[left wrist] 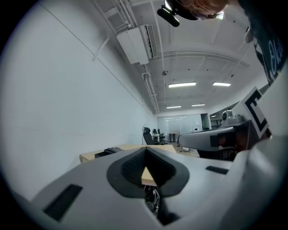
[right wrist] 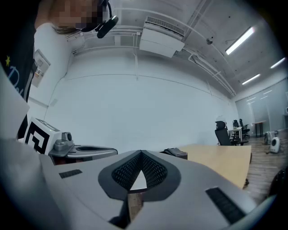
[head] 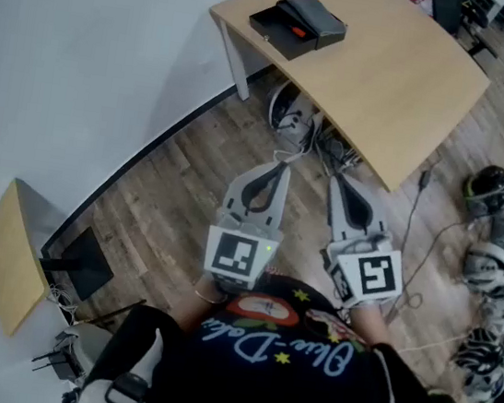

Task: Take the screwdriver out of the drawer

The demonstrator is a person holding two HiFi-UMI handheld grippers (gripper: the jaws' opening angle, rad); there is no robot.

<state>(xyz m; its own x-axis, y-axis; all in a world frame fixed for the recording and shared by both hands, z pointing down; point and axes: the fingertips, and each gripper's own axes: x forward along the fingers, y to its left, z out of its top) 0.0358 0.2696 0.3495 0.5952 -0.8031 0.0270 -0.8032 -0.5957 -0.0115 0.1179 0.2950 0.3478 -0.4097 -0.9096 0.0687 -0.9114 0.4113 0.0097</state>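
Observation:
A black drawer box sits at the far left corner of the light wooden table, with a small orange-red part on its near side. No screwdriver can be made out. I hold both grippers close to my body, level, pointing toward the table and well short of it. My left gripper is shut and empty, and so is my right gripper. The left gripper view shows its jaws closed, with the box far ahead. The box is just as distant past the right gripper.
Helmets and round devices lie on the wood floor at the right, with cables trailing beside the table. A dark object sits under the table's near edge. A small wooden side table stands by the white wall at left.

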